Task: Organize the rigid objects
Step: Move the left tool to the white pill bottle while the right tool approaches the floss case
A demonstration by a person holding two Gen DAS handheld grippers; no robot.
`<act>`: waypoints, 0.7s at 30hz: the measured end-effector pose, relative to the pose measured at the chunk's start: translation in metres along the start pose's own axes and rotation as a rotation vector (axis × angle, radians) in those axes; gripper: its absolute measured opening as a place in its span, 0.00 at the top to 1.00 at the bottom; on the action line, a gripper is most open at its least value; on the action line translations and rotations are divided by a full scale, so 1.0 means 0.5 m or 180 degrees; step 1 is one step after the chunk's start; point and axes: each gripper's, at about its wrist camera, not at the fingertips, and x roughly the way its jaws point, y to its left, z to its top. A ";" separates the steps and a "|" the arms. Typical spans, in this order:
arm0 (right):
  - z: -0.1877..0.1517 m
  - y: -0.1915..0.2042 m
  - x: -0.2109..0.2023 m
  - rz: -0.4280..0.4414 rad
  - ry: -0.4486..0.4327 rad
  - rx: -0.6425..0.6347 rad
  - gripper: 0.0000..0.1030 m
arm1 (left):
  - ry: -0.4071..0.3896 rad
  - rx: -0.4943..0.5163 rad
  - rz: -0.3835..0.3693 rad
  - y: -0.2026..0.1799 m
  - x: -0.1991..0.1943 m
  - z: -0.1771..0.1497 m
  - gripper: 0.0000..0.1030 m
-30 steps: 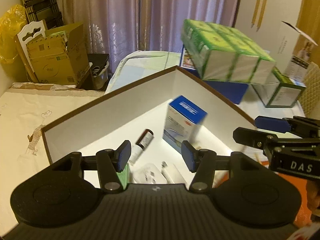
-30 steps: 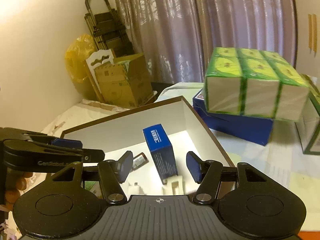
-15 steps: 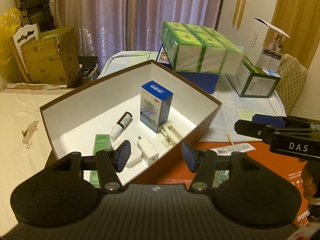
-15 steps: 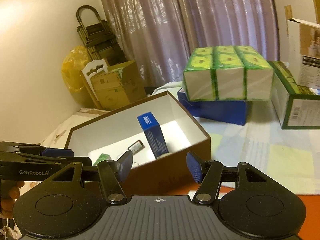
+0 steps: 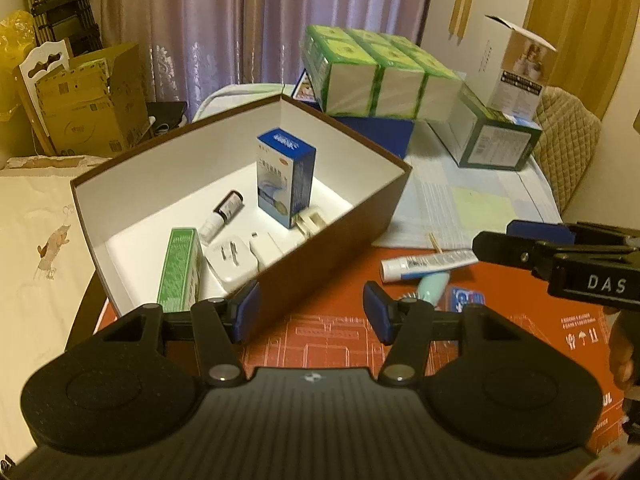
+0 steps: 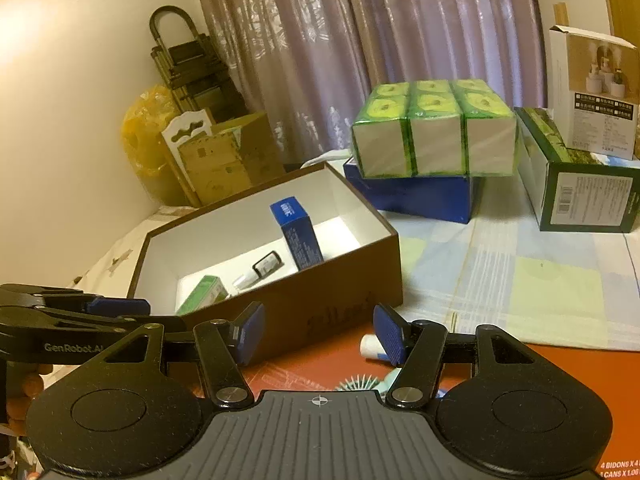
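Observation:
A brown box with white inside [image 5: 340, 236] [image 6: 344, 292] stands on the table. It holds an upright blue carton [image 5: 286, 178] [image 6: 297, 232], a small dark bottle [image 5: 226, 212], a green carton [image 5: 180, 268] [image 6: 202, 294] and white plug adapters [image 5: 234, 260]. On the orange sheet beside the box lie a white tube [image 5: 428, 264] [image 6: 370, 350], a teal brush [image 5: 430, 286] and a small blue packet [image 5: 464, 300]. My left gripper [image 5: 312, 314] is open and empty, just before the box's near wall. My right gripper [image 6: 318, 334] is open and empty, to the right above the tube.
A pack of green tissue boxes [image 5: 376, 76] rests on a blue box [image 6: 416, 196] behind the brown box. A dark green box [image 6: 580, 192] and a white carton [image 6: 596, 92] stand at the right. Cardboard boxes [image 5: 88, 100] and a yellow bag [image 6: 148, 148] are at the far left.
Both grippers have pulled back and up from inside the box. The box's near wall, the orange sheet and the loose tube, brush and packet have come into view.

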 end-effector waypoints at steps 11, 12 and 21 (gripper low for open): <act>-0.043 0.002 -0.012 0.0038 0.0168 -0.0015 0.44 | 0.0176 0.0038 -0.0009 -0.020 0.009 -0.049 0.49; -0.049 0.002 -0.012 0.0007 0.0192 -0.0034 0.44 | 0.0201 0.0036 -0.0006 -0.020 0.011 -0.053 0.49; -0.092 -0.011 -0.011 -0.0086 0.0425 -0.0023 0.44 | 0.0399 0.0065 -0.0001 -0.024 0.029 -0.091 0.49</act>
